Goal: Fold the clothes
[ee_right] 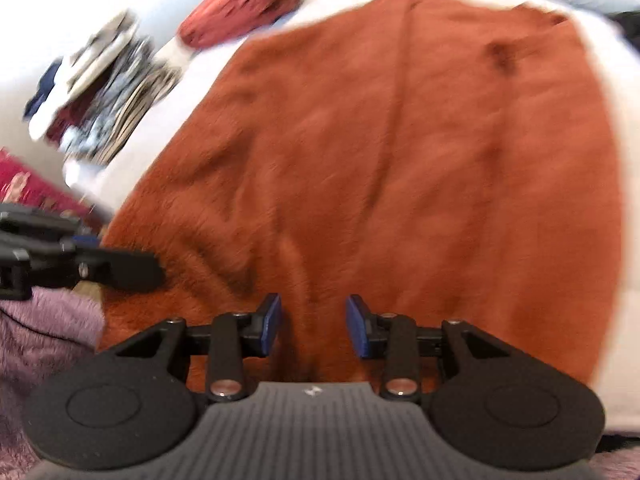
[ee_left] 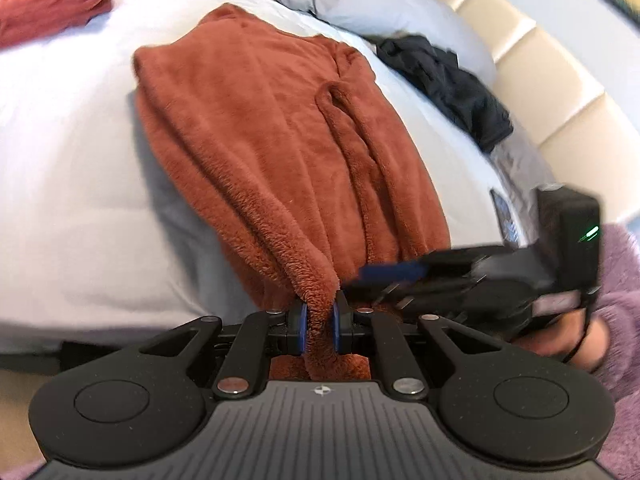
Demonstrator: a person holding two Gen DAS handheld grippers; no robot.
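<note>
left tongs (ee_left: 319, 326): clamped on a bunched edge of the rust fleece (ee_left: 256, 128) | right tongs (ee_right: 313, 326): parted, pads clear of the fleece beneath | fleece: spread on the white bed (ee_left: 60, 168)

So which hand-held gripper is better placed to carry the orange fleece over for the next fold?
Probably the left hand-held gripper: its jaws are shut on the near edge of the orange fleece. The right hand-held gripper stands open above the cloth, gripping nothing.

The fleece (ee_left: 260, 120) lies spread on the bed (ee_left: 72, 160). Beyond it, by the headboard (ee_left: 532, 64), sit a pillow (ee_left: 384, 4) and dark clothes (ee_left: 452, 80); a clothes pile (ee_right: 104, 92) lies left.
</note>
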